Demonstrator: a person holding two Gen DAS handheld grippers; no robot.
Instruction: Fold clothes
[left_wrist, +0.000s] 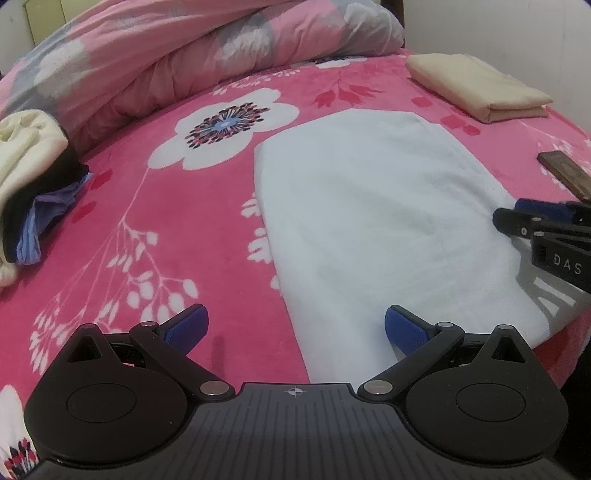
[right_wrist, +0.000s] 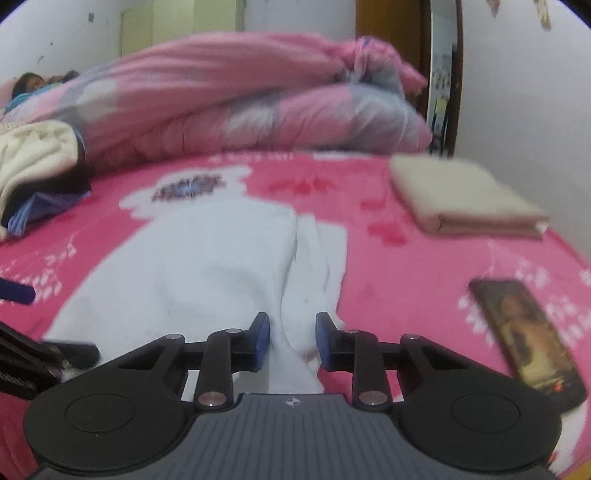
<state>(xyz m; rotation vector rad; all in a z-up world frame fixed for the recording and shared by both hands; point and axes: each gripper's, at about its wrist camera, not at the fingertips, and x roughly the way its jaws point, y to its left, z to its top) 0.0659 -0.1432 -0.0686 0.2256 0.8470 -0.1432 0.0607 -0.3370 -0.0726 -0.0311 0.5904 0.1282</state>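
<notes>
A white garment lies flat on the pink flowered bedspread. My left gripper hovers open and wide over the garment's near left edge, with nothing between its blue pads. My right gripper is at the garment's near right side; its blue pads are drawn in on a raised ridge of white garment. In the left wrist view the right gripper reaches in from the right onto the cloth. The right wrist view is blurred by motion.
A folded beige cloth lies at the far right, and a phone rests on the bedspread near the right edge. A loose pile of cream, black and blue clothes sits at the left. A bunched pink quilt fills the back.
</notes>
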